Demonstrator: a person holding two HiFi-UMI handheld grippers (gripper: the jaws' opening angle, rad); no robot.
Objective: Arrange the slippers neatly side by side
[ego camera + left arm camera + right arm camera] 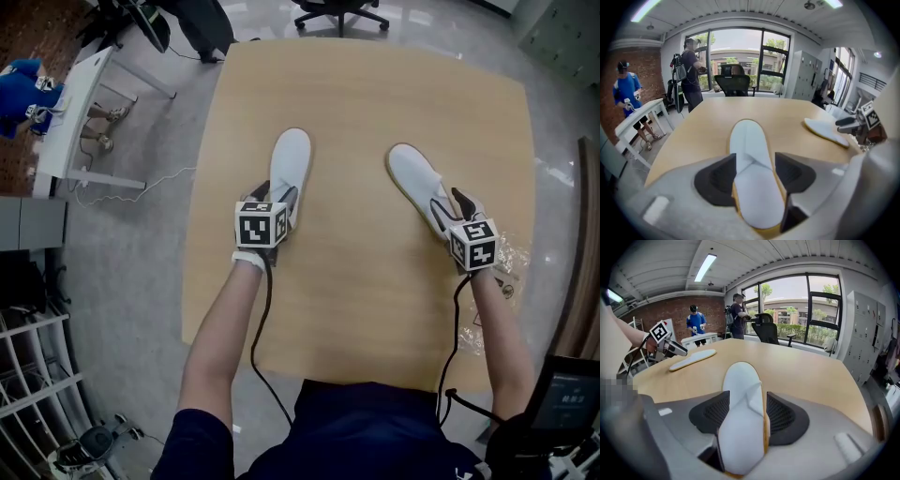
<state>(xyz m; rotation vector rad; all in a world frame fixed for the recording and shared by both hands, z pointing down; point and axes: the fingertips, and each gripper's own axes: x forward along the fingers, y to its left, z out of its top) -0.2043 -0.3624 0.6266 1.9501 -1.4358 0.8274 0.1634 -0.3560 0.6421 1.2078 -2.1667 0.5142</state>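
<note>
Both tongs are standing apart: left tongs straddling the left slipper, right tongs the right slipper. I'm centring each heel before squeezing evenly.

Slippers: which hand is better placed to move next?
Probably right. The left gripper and right gripper both straddle a heel, jaws open, but the right slipper lies askew and the left slipper straight, so only the right needs turning.

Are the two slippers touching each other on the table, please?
No, the head view shows the left slipper and right slipper apart, with bare table between them.
</note>
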